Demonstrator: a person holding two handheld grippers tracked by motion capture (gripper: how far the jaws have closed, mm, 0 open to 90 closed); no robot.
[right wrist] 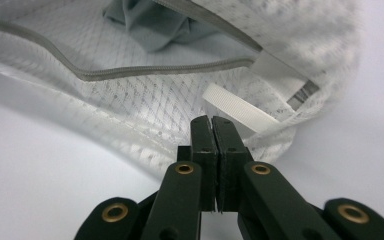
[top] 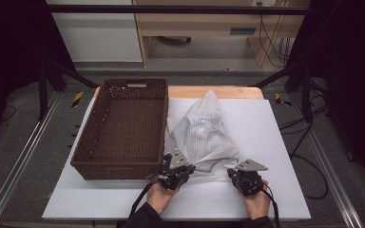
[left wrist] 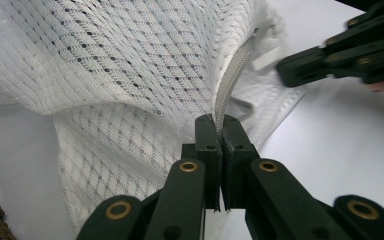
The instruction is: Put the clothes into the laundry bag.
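Left tongs [left wrist: 219, 120] clamped on mesh bag's [top: 204, 135] grey zipper edge [left wrist: 228, 85], bag stretching ahead. Right tongs [right wrist: 212, 121] shut, seemingly empty, just short of white loop [right wrist: 237, 110]; better reopened, slid onto it, before lifting toward basket [top: 123, 167].

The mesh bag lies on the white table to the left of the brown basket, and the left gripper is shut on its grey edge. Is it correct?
Not fully. In the high view the mesh bag lies to the right of the brown basket, not the left. The rest holds: it is on the white table, and the left gripper is shut on its grey edge.
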